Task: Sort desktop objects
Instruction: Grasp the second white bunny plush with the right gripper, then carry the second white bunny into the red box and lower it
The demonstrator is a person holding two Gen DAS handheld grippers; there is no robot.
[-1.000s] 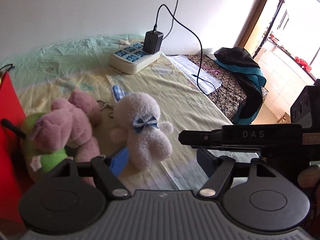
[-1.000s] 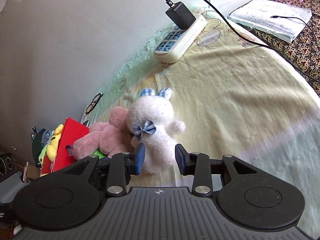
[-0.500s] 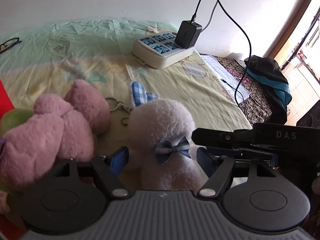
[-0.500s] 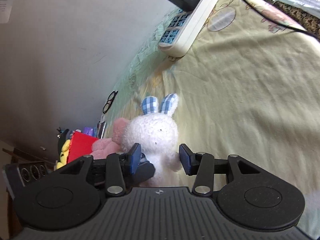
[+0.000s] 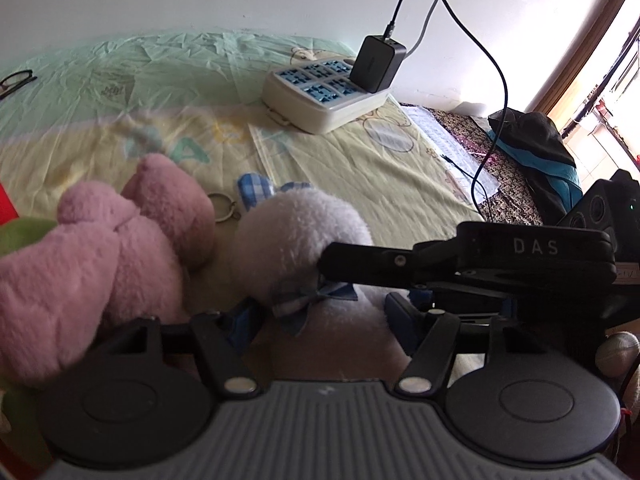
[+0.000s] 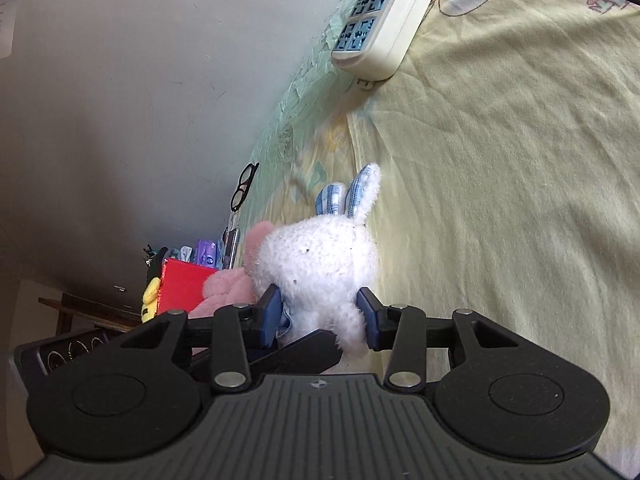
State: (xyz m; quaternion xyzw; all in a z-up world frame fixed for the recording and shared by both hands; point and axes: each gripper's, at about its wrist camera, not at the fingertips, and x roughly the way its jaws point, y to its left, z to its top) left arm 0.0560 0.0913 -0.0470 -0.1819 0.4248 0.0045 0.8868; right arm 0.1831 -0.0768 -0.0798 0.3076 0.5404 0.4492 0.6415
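A fluffy white plush rabbit with blue checked ears and a blue bow [image 5: 298,240] sits on the desk, which is covered with a pale yellow and green printed cloth [image 6: 500,160]. A pink plush toy [image 5: 100,248] leans just to its left.

Both tools have hold of the rabbit. The left tool [image 5: 324,316] is clenched round its lower body below the bow, blue pads sunk into the fur. The right tool [image 6: 320,314] straddles the body under the head, its jaws closing, pads pressing the fur on both sides. One of its black fingers crosses in front of the left camera.

A white power strip with blue sockets and a black charger plugged in [image 5: 328,92] lies far across the desk. A metal key ring [image 5: 224,206] lies behind the toys.

Risks, as a judgement: soft fur compresses, so the rabbit could slip free; two tools pulling apart could stretch it; lifting may drag the pink toy along.
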